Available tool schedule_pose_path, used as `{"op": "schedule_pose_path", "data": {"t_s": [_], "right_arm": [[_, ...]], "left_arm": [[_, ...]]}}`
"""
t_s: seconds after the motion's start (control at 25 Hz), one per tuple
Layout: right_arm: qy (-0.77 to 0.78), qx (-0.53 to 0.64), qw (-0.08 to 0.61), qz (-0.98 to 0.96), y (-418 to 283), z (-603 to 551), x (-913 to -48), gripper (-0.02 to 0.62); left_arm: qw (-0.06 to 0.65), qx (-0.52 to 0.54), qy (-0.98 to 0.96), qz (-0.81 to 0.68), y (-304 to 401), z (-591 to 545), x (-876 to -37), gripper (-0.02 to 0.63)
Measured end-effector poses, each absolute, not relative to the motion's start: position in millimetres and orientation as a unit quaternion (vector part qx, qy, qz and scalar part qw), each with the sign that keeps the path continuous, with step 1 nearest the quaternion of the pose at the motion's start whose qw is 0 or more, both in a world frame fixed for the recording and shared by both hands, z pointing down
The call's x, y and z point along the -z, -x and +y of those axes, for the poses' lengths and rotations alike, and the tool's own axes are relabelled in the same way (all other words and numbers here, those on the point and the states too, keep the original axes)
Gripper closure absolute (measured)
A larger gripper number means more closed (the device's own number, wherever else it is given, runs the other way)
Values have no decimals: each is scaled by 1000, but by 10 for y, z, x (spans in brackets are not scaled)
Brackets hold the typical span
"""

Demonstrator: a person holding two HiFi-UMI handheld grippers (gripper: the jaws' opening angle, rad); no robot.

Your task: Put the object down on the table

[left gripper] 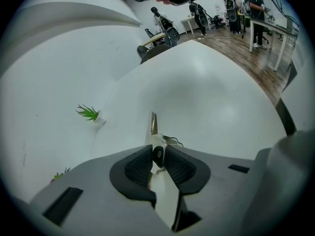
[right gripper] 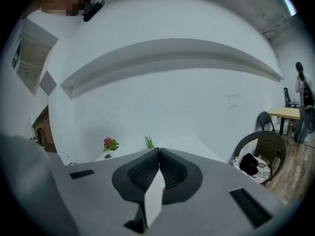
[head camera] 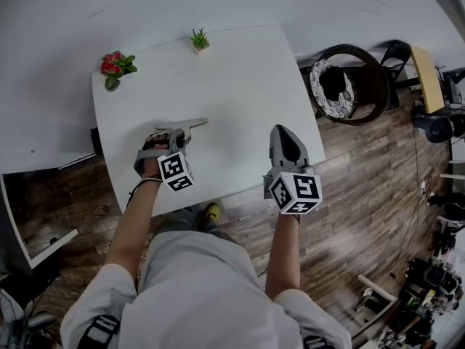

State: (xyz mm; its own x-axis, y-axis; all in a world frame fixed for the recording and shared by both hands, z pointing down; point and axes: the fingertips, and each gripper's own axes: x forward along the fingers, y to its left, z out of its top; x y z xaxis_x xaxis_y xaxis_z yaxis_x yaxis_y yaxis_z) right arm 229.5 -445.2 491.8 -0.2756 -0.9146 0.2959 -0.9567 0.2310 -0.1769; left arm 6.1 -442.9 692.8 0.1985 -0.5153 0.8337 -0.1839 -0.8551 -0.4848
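Note:
A slim grey metal tool [head camera: 192, 124] lies low over the white table [head camera: 240, 71] near its front left, tip pointing right. My left gripper [head camera: 180, 132] is around its near end. In the left gripper view the tool's metal tip [left gripper: 153, 124] sticks out ahead and its black round pivot sits between the pads [left gripper: 138, 167], which stand slightly apart around it; the left gripper [left gripper: 157, 150] is open. My right gripper [head camera: 282, 131] hovers at the table's front right edge. Its jaws meet with nothing between them in the right gripper view [right gripper: 159, 152].
A red flower pot [head camera: 115, 67] stands at the table's far left corner and a small green plant [head camera: 200, 40] at the far edge. A round wicker chair [head camera: 347, 84] with a patterned cushion stands to the right on the wood floor. People and desks show far off in the left gripper view.

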Motion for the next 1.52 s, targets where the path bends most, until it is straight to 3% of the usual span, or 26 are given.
{"op": "schedule_pose_path", "data": {"t_s": [0.52, 0.72, 1.52], "right_arm": [[-601, -162, 69, -779, -2279, -4378, -4926, 588], [-601, -161, 70, -780, -2275, -4350, -4924, 588], [-591, -143, 55, -792, -2210, -3917, -4703, 589]], "left_arm": [[89, 564, 786, 239, -63, -4426, -6920, 499], [40, 540, 803, 248, -92, -4367, -6906, 431], [-96, 345, 849, 388, 15, -4074, -6049, 459]]}}
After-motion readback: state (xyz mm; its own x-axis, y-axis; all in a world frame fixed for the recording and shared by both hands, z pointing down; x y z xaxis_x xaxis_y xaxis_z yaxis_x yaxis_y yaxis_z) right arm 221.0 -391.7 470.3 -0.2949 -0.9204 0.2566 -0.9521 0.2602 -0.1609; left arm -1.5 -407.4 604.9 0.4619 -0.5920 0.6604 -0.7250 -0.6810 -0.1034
